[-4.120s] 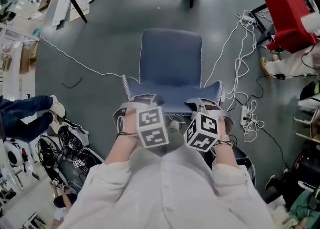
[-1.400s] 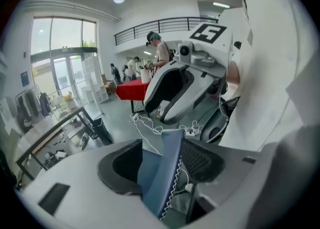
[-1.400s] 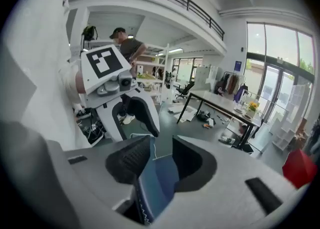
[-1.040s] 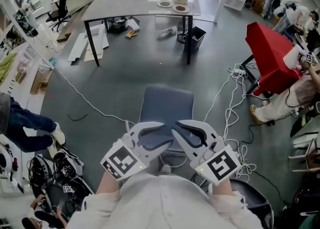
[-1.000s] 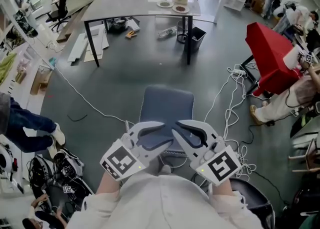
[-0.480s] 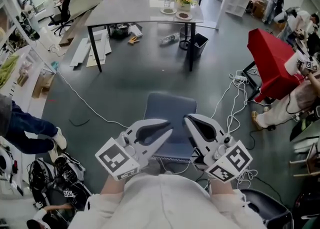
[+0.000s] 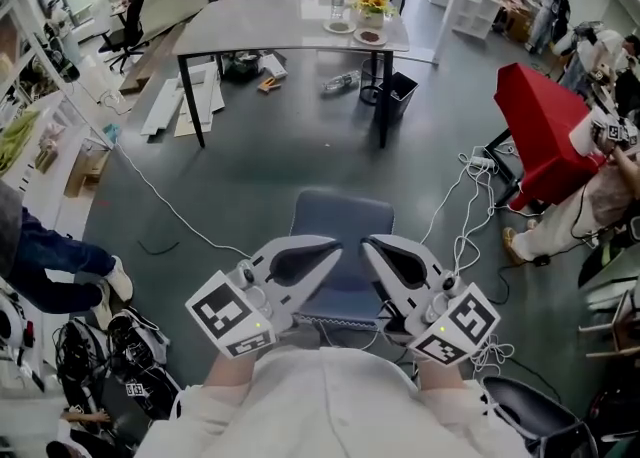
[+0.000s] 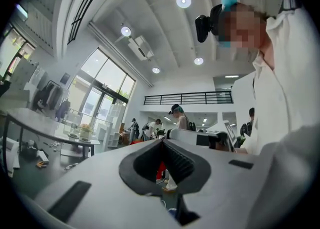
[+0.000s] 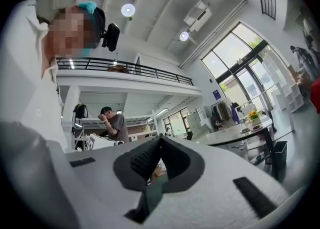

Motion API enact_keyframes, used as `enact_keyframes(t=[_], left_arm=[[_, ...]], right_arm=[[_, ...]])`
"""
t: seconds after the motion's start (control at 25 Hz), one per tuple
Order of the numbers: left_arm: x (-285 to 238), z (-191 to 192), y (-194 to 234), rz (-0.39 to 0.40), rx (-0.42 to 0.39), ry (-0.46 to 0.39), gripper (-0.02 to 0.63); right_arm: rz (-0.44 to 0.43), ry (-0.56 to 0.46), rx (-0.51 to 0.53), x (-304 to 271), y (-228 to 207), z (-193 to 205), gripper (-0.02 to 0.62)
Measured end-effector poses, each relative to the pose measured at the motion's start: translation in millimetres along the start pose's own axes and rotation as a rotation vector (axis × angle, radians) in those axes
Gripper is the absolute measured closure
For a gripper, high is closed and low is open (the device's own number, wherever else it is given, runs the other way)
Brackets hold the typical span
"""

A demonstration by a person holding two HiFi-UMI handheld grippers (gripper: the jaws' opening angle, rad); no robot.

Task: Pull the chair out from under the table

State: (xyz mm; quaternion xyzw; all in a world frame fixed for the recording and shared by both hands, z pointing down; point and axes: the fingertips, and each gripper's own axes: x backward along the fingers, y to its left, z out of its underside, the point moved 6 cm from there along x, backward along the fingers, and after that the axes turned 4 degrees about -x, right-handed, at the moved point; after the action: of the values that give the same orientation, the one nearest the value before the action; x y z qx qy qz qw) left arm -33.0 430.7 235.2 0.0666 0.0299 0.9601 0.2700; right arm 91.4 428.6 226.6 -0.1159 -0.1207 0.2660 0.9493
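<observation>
step: we are judging the pull done, the chair [image 7: 343,224] standing on the floor well apart from the table [image 7: 290,31] | grippers: we are holding the left gripper [image 7: 336,245] and right gripper [image 7: 366,242] clenched, empty, above it | next: we are expecting only to lower them

Bare grey floor [image 7: 270,161] is lying open between the blue chair [image 7: 340,231] and the table [image 7: 280,34], leaving free passage all round the seat's front and left side. White cables [image 7: 465,201] are trailing just right of the chair, and a red-draped stand [image 7: 540,116] is crowding the space beyond them.
</observation>
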Motion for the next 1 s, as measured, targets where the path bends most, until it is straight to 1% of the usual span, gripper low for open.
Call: enact_keyframes(t=[0.08, 0.2, 0.36, 0.6, 0.84, 1.0], left_arm=[[0.9, -0.4, -0.7, -0.007, -0.004, 0.000, 0.589], [-0.8, 2.3, -3.8, -0.012, -0.008, 0.026, 0.589], [-3.5, 7.4, -6.0, -0.021, 0.011, 0.054, 0.591], [-4.6, 7.9, -2.5, -0.075, 0.016, 0.092, 0.591], [-6.6, 16.0, -6.6, -0.093, 0.022, 0.106, 0.591], [-7.5, 18.3, -5.2, -0.099, 0.018, 0.124, 0.591]], right_arm=[[-0.001, 0.004, 0.004, 0.6, 1.0, 0.7, 0.592], [0.001, 0.010, 0.001, 3.5, 0.8, 2.2, 0.592], [0.010, 0.027, 0.003, 6.4, -0.3, 6.1, 0.592], [0.029, 0.054, 0.008, 8.5, -3.7, 6.7, 0.592], [0.046, 0.094, 0.033, 12.3, -5.2, 15.1, 0.592], [0.063, 0.110, 0.028, 9.8, -8.7, 18.2, 0.592]])
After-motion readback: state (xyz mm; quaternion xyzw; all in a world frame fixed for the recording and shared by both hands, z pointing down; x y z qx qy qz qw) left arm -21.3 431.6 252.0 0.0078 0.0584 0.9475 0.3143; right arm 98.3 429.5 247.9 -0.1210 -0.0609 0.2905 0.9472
